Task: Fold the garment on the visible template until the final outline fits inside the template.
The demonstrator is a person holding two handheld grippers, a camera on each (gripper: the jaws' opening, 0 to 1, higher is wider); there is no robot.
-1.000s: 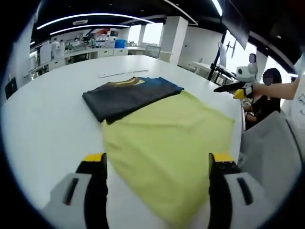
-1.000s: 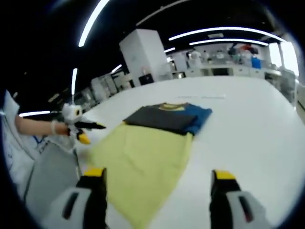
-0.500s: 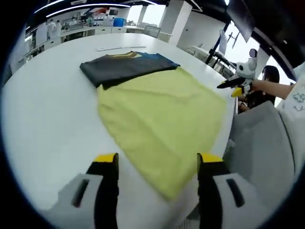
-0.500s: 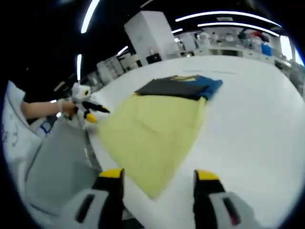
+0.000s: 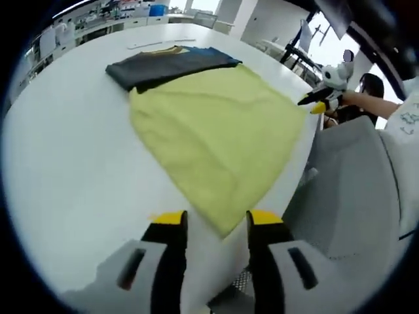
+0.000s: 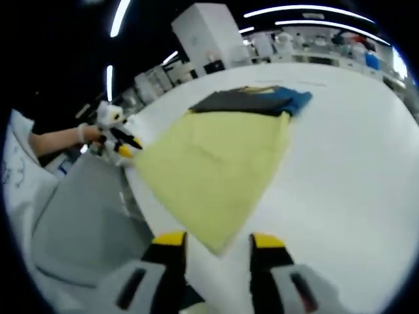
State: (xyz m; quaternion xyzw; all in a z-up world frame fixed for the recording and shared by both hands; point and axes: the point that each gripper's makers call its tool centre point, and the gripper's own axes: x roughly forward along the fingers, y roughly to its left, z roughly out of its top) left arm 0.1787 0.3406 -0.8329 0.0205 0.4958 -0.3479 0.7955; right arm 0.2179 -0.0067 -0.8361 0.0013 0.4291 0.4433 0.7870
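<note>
Two grippers, left gripper (image 5: pixel 213 222) and right gripper (image 6: pixel 214 241), you held narrow, empty, at the yellow garment's (image 5: pixel 219 134) near corner, frame centre; folding barely started, dark folded clothes (image 5: pixel 167 64) upper left.

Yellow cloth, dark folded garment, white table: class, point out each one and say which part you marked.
yellow cloth (image 5: pixel 216 127), left gripper view, middle of its flat surface
dark folded garment (image 5: pixel 167 65), left gripper view, centre of its top layer
white table (image 6: pixel 353 163), right gripper view, bare surface beside the cloth
</note>
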